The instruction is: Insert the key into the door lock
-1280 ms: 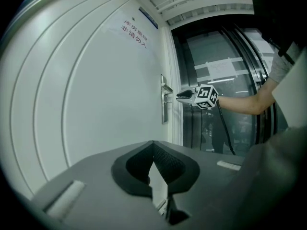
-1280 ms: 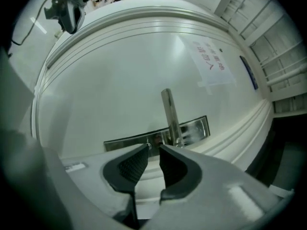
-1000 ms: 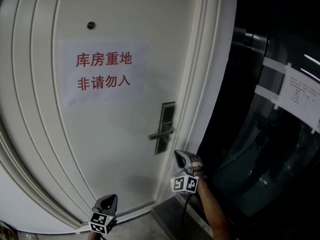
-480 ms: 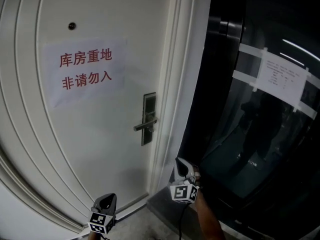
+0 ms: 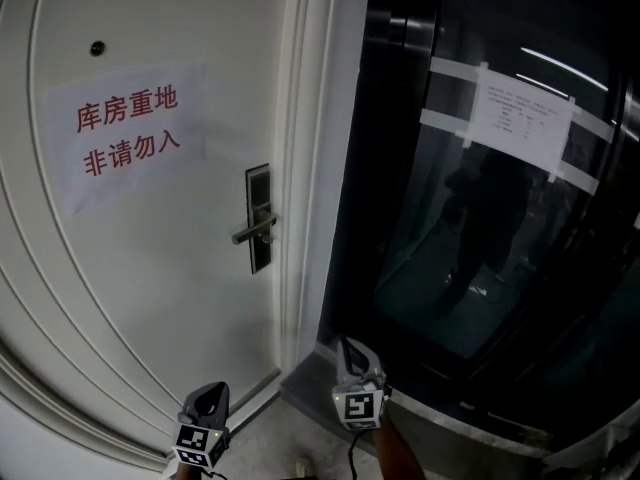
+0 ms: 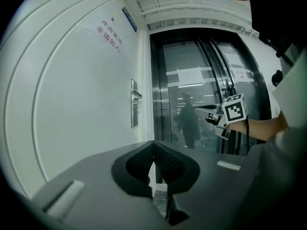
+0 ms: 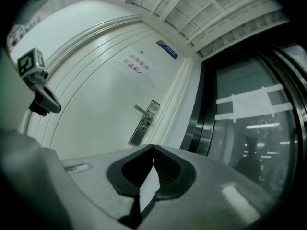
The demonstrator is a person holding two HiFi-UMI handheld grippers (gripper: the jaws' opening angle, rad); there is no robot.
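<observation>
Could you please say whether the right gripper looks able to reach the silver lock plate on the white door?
Probably yes: nothing stands between the right gripper and the silver lock plate. It hangs low, right of the plate, before the dark glass panel, jaws shut, so it would need to rise leftward.

door [image 5: 170, 298] white | notice [image 5: 130, 133] red lettering | lock plate [image 5: 259, 193] grey

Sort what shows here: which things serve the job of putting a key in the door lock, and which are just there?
Job: door, lock plate with handle, left gripper, right gripper; both shut, no key visible.
Just there: red-lettered sign, peephole, glass panel, taped notice.
</observation>
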